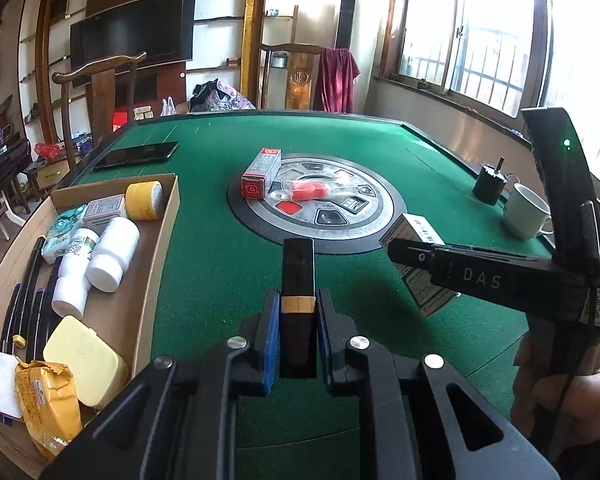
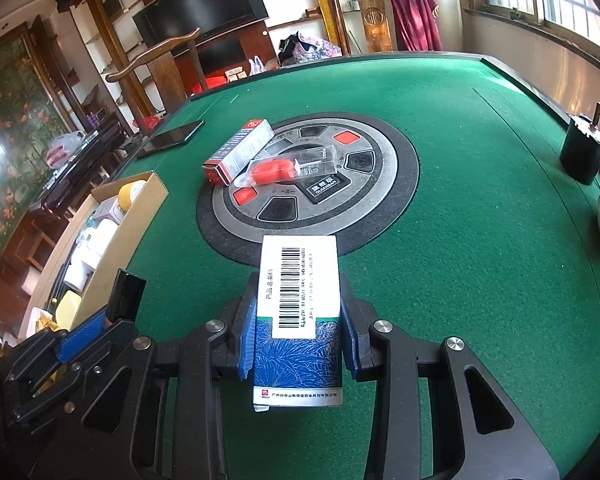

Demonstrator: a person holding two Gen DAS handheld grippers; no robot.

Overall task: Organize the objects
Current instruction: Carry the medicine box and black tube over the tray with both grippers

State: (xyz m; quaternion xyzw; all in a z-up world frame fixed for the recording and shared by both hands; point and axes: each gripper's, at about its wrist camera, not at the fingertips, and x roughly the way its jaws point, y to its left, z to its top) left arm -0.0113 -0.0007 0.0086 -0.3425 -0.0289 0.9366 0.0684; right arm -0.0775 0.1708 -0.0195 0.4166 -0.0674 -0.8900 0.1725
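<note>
- The left gripper (image 1: 298,312) is clamped nearly shut on a slim black stick (image 1: 297,280) with a gold band. Its blue pads (image 1: 271,332) press both long sides, and the stick pokes out past the fingertips toward 12 o'clock, above the green table (image 1: 220,248).
- The right gripper (image 2: 298,332) is partly closed on a medicine box (image 2: 300,312), blue with a leaf print and a white barcode label. The pads (image 2: 247,332) squeeze its two sides; the label end juts forward toward 12 o'clock, and the printed bottom edge hangs back behind the pads.
- In the left wrist view, the same box (image 1: 410,236) shows at 3 o'clock of the stick, partly hidden by the right gripper (image 1: 404,250) that carries it.
- In the right wrist view, the left gripper (image 2: 112,320) and its stick (image 2: 126,294) sit at 9 o'clock of the box, just beside the cardboard tray.
- The cardboard tray (image 1: 162,240) lies at 9 to 10 o'clock of the stick, at the table's left edge. It contains white bottles (image 1: 112,252), a yellow jar (image 1: 144,200), a pale yellow case (image 1: 84,360) and dark pens (image 1: 32,280).
- At 12 o'clock, on the round centre panel (image 1: 316,200), lie a red and grey box (image 1: 260,174) and a clear pack with a red item (image 1: 312,191), touching each other.
- Farther out: a phone (image 1: 138,154) at 11 o'clock, a white mug (image 1: 526,210) and a black cylinder (image 1: 490,184) at 2 o'clock.
</note>
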